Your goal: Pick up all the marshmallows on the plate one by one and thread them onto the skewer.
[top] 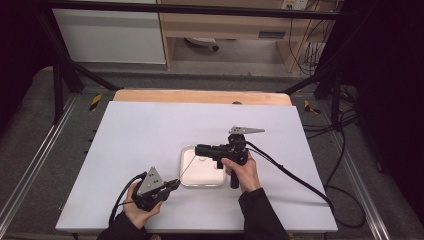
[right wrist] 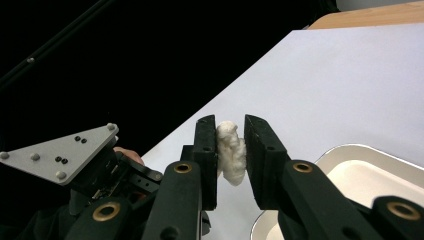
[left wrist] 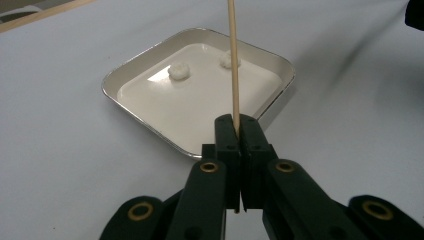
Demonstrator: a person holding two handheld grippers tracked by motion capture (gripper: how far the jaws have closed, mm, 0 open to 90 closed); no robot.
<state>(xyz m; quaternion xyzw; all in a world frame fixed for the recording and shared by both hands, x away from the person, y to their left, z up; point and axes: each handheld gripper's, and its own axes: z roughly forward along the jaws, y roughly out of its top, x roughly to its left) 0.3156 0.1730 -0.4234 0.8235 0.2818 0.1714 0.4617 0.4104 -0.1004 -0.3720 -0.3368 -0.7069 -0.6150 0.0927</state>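
Left gripper point(left wrist: 239, 131) clamped shut on a thin wooden skewer point(left wrist: 233, 65), pinched right between the pads. Skewer running up and out of the top of the left gripper view, so tip cut off there. In the high view just a faint pale line slanting from the left gripper point(top: 172, 184) up over the tray point(top: 186, 180), really hard to follow and no telling where it ends.

Right gripper point(right wrist: 231, 150) narrow, closed on a small white fluffy lump point(right wrist: 231, 152), probably a marshmallow or a cotton ball, can't say which. Pads pressing it from both sides, lower end poking out below them. Held up in the air over the tray's near edge in the right gripper view. In the high view the right gripper point(top: 201, 149) lying level over the tray, pointing left, lump too small to pick out there.

Further out: shallow square metal tray with a white inside, sitting on the white tabletop point(top: 125, 145) roughly mid-right. Two more white lumps point(left wrist: 179, 71) in the tray towards its far side in the left gripper view, one partly hidden behind the skewer. In the high view those mostly covered by the right gripper, only a vague blob visible.

Left hand point(top: 139, 209) near the front edge of the tabletop, forearms cropped by the bottom of the high view. Right hand point(top: 243, 172) just right of the tray. Left side of the right gripper view very dark, just the other gripper's grey plate point(right wrist: 65, 152) standing out.
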